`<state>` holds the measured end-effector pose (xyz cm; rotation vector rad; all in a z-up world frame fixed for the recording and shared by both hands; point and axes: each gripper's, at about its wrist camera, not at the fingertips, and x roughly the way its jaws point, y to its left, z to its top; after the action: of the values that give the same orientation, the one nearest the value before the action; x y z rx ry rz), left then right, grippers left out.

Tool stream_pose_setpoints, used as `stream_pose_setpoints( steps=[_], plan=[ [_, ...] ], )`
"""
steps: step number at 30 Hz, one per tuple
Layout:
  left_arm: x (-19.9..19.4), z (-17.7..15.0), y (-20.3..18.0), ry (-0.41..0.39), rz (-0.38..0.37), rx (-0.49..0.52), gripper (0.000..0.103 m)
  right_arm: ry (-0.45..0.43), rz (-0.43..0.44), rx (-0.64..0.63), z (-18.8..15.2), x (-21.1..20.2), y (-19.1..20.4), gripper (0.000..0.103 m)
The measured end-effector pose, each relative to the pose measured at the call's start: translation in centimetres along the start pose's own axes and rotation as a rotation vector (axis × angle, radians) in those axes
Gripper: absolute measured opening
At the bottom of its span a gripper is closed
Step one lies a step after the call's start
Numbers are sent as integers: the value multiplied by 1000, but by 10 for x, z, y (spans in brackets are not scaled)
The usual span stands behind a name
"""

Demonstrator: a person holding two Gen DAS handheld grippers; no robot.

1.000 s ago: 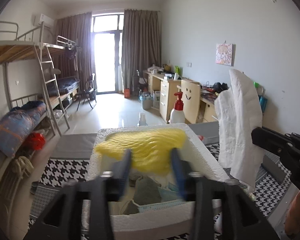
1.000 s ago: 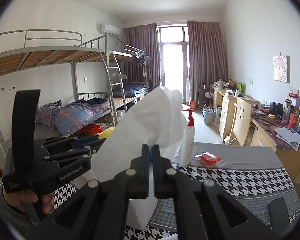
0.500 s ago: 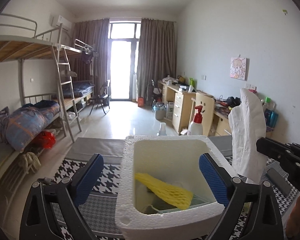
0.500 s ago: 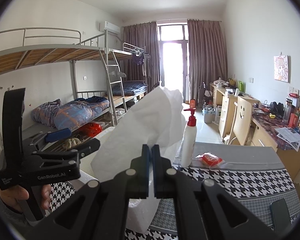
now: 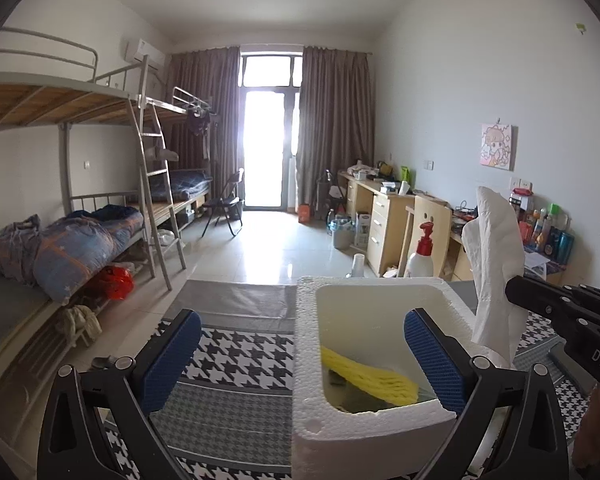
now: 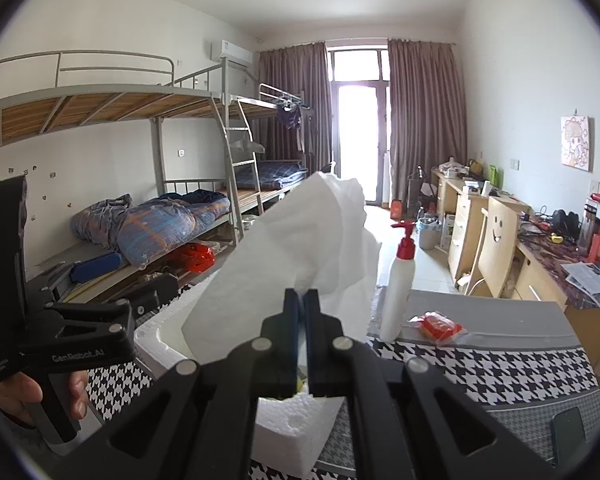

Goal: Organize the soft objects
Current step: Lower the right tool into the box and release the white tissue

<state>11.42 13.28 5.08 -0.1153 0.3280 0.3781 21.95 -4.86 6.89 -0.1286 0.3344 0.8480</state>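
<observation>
Both fingers of your right gripper (image 6: 301, 300) pinch the limp, feather-light white tissue (image 6: 296, 248) at its bunched middle, beside the foam box (image 5: 364, 420), while your left gripper (image 5: 300, 360), having just been opening, gapes empty.

A yellow cloth (image 5: 370, 376) lies crumpled inside the white foam box (image 5: 332, 426) (atop darker items on its floor). A white tissue (image 6: 296, 248) stands upright just beside the box's right rim.
</observation>
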Motion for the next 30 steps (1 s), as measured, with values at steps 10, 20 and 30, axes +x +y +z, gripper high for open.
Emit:
stream_pose_setpoints(
  steps=[10, 20, 30],
  plan=[
    [-11, -3, 15, -27, 25, -14, 102, 28, 23, -11, 3, 14, 9, 5],
    [-15, -6, 20, -34, 37, -14, 102, 72, 43, -2, 1, 29, 16, 5],
    [-17, -8, 26, -40, 40, -24, 102, 117, 41, -2, -1, 43, 22, 5]
  ],
)
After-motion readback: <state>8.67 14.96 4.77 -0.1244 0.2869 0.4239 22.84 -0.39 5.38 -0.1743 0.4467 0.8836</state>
